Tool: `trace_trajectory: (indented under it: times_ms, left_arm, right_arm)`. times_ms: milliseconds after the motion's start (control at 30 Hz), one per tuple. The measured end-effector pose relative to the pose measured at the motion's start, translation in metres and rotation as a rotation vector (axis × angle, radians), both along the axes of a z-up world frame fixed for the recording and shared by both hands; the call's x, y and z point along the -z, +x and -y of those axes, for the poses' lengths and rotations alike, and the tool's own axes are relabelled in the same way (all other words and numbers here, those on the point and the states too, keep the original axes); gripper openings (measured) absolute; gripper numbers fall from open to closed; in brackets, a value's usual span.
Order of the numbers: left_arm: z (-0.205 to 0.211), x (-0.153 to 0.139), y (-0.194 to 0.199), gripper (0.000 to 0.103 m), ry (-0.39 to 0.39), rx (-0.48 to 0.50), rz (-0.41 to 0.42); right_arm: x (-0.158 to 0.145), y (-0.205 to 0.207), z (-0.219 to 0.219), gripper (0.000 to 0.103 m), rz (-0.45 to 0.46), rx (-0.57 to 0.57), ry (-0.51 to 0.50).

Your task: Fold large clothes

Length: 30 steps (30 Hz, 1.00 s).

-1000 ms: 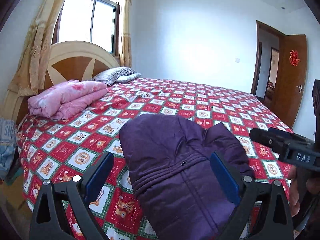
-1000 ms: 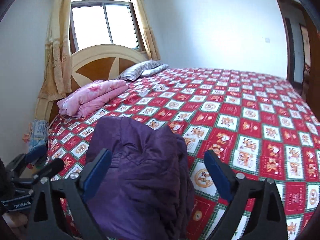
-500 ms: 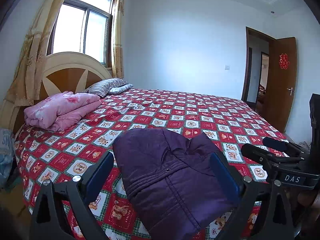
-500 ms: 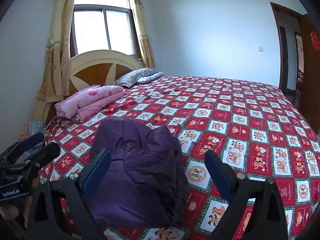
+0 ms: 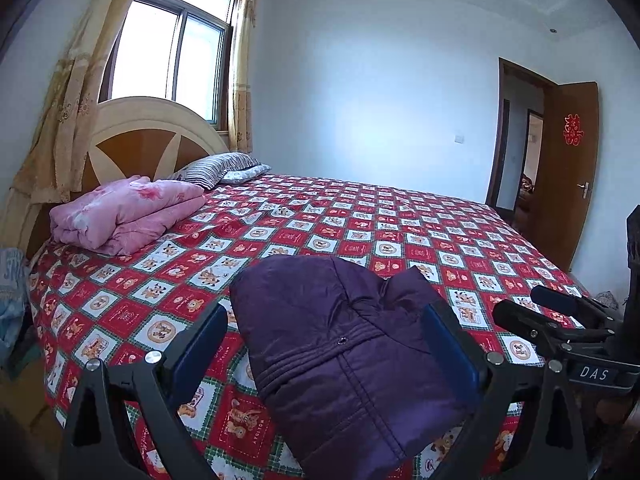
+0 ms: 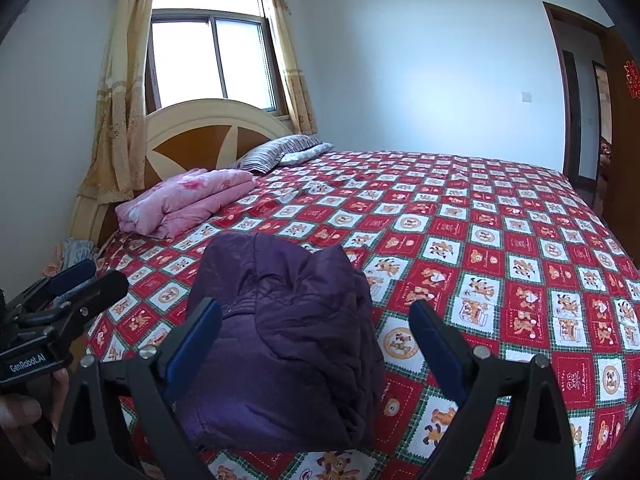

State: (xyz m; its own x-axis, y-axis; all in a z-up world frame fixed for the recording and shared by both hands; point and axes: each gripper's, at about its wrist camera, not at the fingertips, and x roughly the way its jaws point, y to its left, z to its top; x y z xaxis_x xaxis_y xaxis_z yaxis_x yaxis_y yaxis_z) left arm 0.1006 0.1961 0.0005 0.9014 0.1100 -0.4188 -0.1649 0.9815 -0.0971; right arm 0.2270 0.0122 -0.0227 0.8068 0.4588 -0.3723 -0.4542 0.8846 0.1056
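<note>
Purple jacket (image 5: pixel 344 344) folded on bed (image 5: pixel 400 220), left gripper (image 5: pixel 328 344) and right gripper (image 6: pixel 316 340) wide apart, empty

From my feeds I count one purple jacket (image 5: pixel 344 344) folded on one bed (image 5: pixel 400 216), one folded pink quilt (image 5: pixel 128 212) near the one headboard (image 5: pixel 152 128), and two pillows (image 5: pixel 224 166) beside it. I have two hand-held grippers, the left hand-held gripper (image 5: pixel 328 344) and the right hand-held gripper (image 6: pixel 316 340), each with two blue-padded fingers spread apart. I also count one window (image 6: pixel 212 56), two curtains (image 6: pixel 120 92), one door (image 5: pixel 572 160) and one wall switch (image 6: pixel 527 97).
</note>
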Motion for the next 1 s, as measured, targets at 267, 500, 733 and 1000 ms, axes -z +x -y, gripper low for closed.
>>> trace_trajectory:
  times_ms: [267,500,733,1000]
  left_arm:
    - [0.0006,0.0003,0.0003,0.098,-0.001,0.005,-0.002]
    - [0.0008,0.0008,-0.0002,0.098,-0.005,0.004,-0.003]
    - [0.0009,0.0017,-0.0002,0.098,-0.006,0.005,-0.009]
    - [0.0018,0.0036,0.0013,0.098,-0.008,0.010,-0.014]
  right_arm:
    - [0.0001,-0.0001,0.0018,0.097,-0.006,-0.001,0.005]
    - [0.0015,-0.0006,0.0018,0.097,-0.010,0.001,0.008]
    - [0.0033,-0.0016,0.0026,0.097,-0.015,0.001,0.007]
    - [0.0033,-0.0015,0.0023,0.097,-0.014,-0.001,0.007]
